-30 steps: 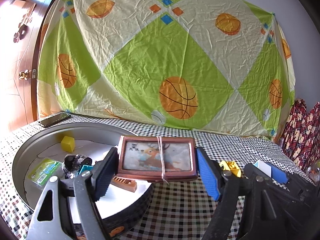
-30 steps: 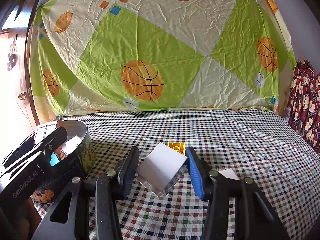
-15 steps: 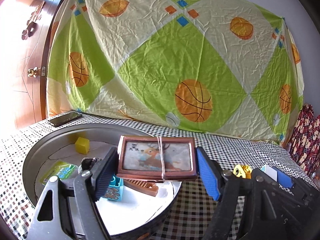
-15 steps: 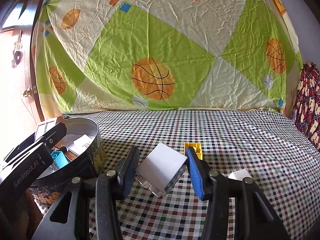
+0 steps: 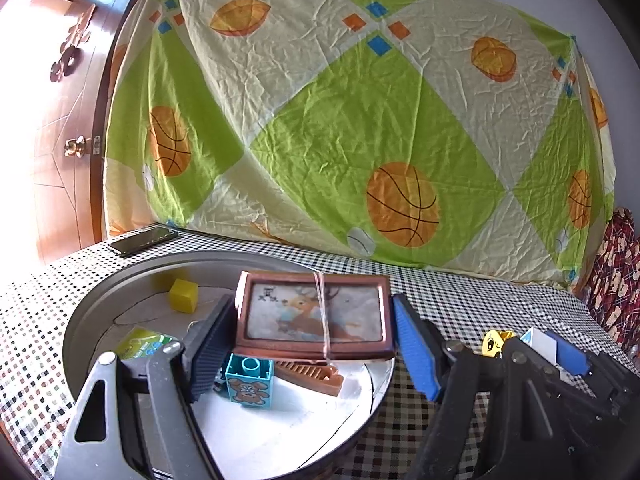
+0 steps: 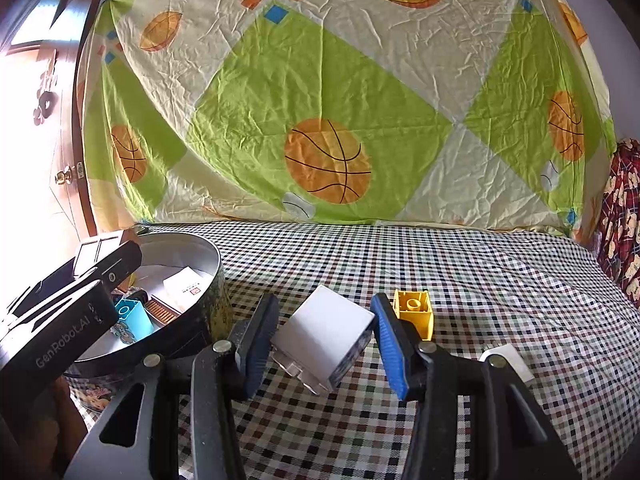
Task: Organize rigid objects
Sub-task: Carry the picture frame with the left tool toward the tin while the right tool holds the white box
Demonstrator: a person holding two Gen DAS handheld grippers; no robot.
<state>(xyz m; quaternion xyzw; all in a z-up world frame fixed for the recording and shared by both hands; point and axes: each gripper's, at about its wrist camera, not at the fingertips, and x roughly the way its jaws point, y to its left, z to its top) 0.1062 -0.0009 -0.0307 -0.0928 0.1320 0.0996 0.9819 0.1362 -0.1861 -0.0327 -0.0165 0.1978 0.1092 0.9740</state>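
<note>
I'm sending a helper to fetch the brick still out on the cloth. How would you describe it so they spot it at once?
Start at the round tin on the checked cloth, then look to its right, just past the right gripper that holds a white block. The brick stands upright on the cloth there. It alone is yellow, with an open stud on top; the tin's brick is teal.

Left gripper (image 5: 314,338): pads clamped on both ends of a frame (image 5: 314,316), held level and raised between them.
Right gripper (image 6: 324,340): pads pressed on a white block (image 6: 322,338), tilted between them; the left gripper's body lies to its left.
</note>
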